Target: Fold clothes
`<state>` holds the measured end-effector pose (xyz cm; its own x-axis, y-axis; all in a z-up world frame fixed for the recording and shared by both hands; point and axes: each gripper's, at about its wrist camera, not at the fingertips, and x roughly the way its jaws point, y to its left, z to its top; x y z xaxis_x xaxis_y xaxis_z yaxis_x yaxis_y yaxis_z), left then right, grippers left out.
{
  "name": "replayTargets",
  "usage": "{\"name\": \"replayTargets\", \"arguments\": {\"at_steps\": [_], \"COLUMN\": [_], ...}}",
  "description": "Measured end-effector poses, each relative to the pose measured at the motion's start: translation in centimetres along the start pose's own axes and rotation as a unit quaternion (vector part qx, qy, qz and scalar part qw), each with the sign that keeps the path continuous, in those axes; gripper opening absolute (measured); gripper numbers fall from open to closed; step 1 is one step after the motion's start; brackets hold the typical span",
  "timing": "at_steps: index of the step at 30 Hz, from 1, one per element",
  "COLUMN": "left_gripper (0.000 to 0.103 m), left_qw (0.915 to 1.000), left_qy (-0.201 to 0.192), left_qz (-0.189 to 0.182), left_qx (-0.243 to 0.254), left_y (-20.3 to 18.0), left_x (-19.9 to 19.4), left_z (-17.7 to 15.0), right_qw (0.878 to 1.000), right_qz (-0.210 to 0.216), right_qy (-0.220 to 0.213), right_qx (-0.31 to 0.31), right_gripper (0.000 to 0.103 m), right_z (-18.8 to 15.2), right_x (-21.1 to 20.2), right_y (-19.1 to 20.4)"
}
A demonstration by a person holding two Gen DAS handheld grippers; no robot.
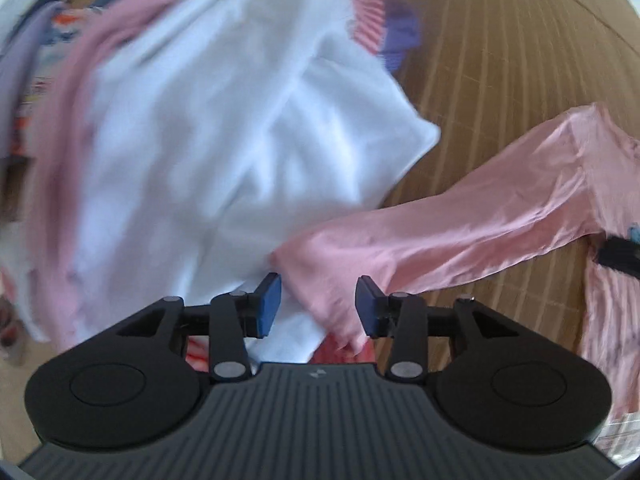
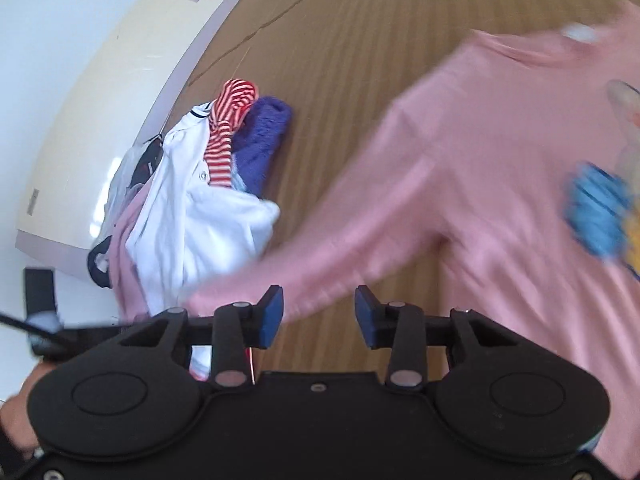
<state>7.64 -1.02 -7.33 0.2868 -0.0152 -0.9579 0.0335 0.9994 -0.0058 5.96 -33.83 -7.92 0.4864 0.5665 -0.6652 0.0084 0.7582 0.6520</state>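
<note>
A pink long-sleeved shirt (image 2: 500,152) with a blue and yellow print lies spread on the brown table (image 2: 352,40). Its sleeve (image 1: 460,220) stretches left toward a clothes pile. In the left wrist view my left gripper (image 1: 318,306) is open, with the sleeve's cuff lying between and just beyond the blue pads. In the right wrist view my right gripper (image 2: 319,316) is open over the table, with the sleeve (image 2: 320,264) running just beyond its fingertips. The other gripper shows as a dark shape (image 1: 618,258) at the right edge of the left wrist view.
A pile of clothes lies at the left: a white shirt (image 2: 200,216) (image 1: 224,128), a red-striped garment (image 2: 228,132), a purple knit (image 2: 264,140) and another pink garment (image 1: 76,120). A cream cabinet (image 2: 120,80) stands beyond the table edge.
</note>
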Motion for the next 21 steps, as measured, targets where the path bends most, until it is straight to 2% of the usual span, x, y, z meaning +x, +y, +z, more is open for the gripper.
{"name": "replayTargets", "arguments": {"at_steps": [3,4,5,6,7,8,9,10,15,18,20,21], "left_gripper": [0.047,0.047,0.047,0.047,0.047,0.047,0.047,0.047,0.047,0.047,0.047,0.047], "left_qw": [0.9994,0.9993,0.9992,0.9988,0.9984,0.9981,0.9978,0.9975,0.9951,0.9942,0.9935,0.9932], "left_qy": [0.012,0.019,0.027,0.039,0.048,0.052,0.052,0.051,0.062,0.070,0.073,0.075], "left_qz": [-0.031,-0.029,-0.022,-0.015,-0.017,-0.024,-0.034,-0.042,-0.067,-0.080,-0.086,-0.088], "left_qx": [0.005,0.013,0.019,0.024,0.025,0.025,0.026,0.028,0.037,0.016,0.015,0.017], "left_y": [-0.2,-0.3,-0.2,0.1,0.5,0.8,1.2,1.5,2.2,2.6,2.7,2.7], "left_x": [2.1,2.8,3.5,4.3,4.8,5.1,5.3,5.3,5.9,5.9,5.8,5.7], "left_z": [0.8,0.8,0.9,0.8,0.8,0.7,0.7,0.7,1.2,1.7,1.7,1.7], "right_qw": [1.000,1.000,1.000,0.998,0.996,0.993,0.990,0.989,0.991,0.994,0.995,0.995], "right_qz": [0.004,-0.001,-0.015,-0.038,-0.061,-0.085,-0.101,-0.105,-0.109,-0.099,-0.097,-0.101], "right_qy": [0.009,0.012,0.022,0.035,0.046,0.055,0.058,0.054,0.047,0.041,0.021,0.005], "right_qx": [-0.002,-0.003,-0.008,-0.020,-0.038,-0.059,-0.079,-0.090,-0.058,-0.035,-0.022,-0.019], "right_gripper": [0.042,0.039,0.033,0.018,0.013,0.013,0.008,0.007,0.000,0.001,0.020,0.039], "right_z": [2.2,2.7,2.9,3.0,2.9,2.8,2.6,2.6,4.2,4.5,4.1,3.8], "right_x": [4.2,5.6,7.0,8.3,9.5,10.6,11.4,11.7,12.8,12.3,10.8,9.7], "right_y": [1.7,2.1,2.4,2.8,3.2,3.6,3.9,4.0,3.5,3.0,2.8,2.7]}}
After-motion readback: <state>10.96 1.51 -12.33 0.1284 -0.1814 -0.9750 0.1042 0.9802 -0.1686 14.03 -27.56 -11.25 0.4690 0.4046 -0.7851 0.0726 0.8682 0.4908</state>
